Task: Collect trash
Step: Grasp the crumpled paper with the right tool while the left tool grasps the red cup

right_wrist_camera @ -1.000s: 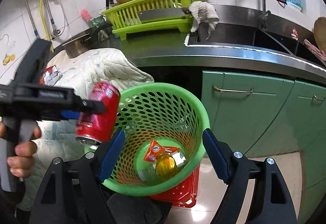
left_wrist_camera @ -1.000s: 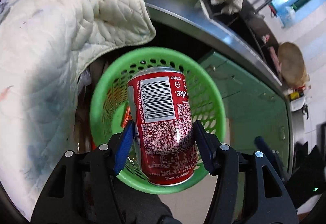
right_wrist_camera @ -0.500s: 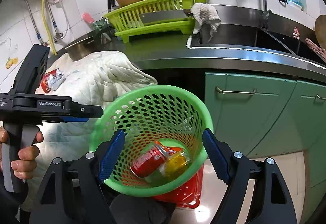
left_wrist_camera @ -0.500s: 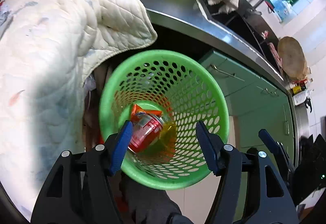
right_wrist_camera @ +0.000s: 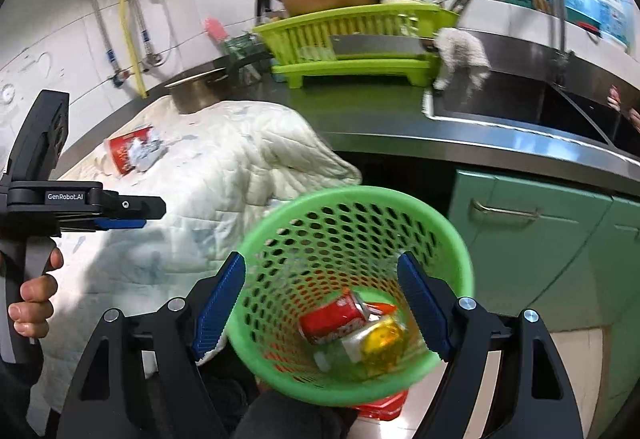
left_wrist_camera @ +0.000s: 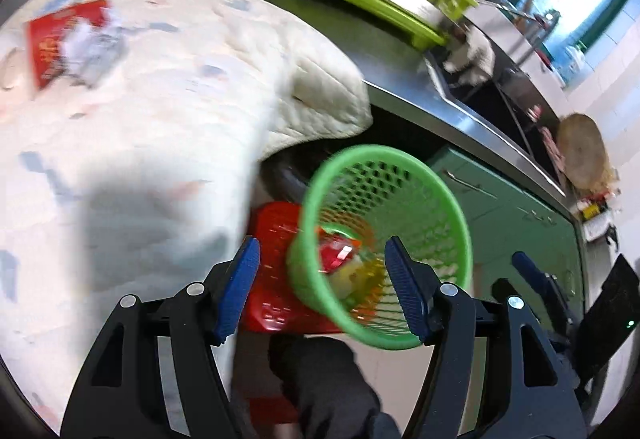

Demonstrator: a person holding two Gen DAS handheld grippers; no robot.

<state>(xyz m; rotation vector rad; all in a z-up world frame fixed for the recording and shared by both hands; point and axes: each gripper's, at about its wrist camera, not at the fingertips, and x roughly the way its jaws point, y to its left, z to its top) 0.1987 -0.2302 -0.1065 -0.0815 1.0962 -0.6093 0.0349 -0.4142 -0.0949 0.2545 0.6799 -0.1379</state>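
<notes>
A green perforated basket point(right_wrist_camera: 352, 207) stands low in front of the counter, on a red stool point(left_wrist_camera: 272, 239). A red cola can point(right_wrist_camera: 334, 319) lies inside it beside a yellow bottle point(right_wrist_camera: 382, 339) and an orange wrapper. The basket also shows in the left wrist view point(left_wrist_camera: 440, 199). My left gripper point(left_wrist_camera: 324, 285) is open and empty, above the basket's left rim. My right gripper point(right_wrist_camera: 320, 307) is open, with its jaws standing either side of the basket and nothing held. A crumpled red-and-silver wrapper point(right_wrist_camera: 134, 153) lies on the white quilted cloth point(right_wrist_camera: 224, 175); it also shows in the left wrist view point(left_wrist_camera: 68, 43).
A steel counter point(right_wrist_camera: 392, 123) carries a lime dish rack point(right_wrist_camera: 352, 39), a pot point(right_wrist_camera: 196, 91) and a sink point(right_wrist_camera: 532, 107) with a white rag. Green cabinet doors point(right_wrist_camera: 532, 239) stand to the right. The left gripper's body point(right_wrist_camera: 80, 203) shows at the left.
My left gripper opened and dropped the cola can into the basket. It then swung back to the left toward the cloth. The right gripper rose slightly.
</notes>
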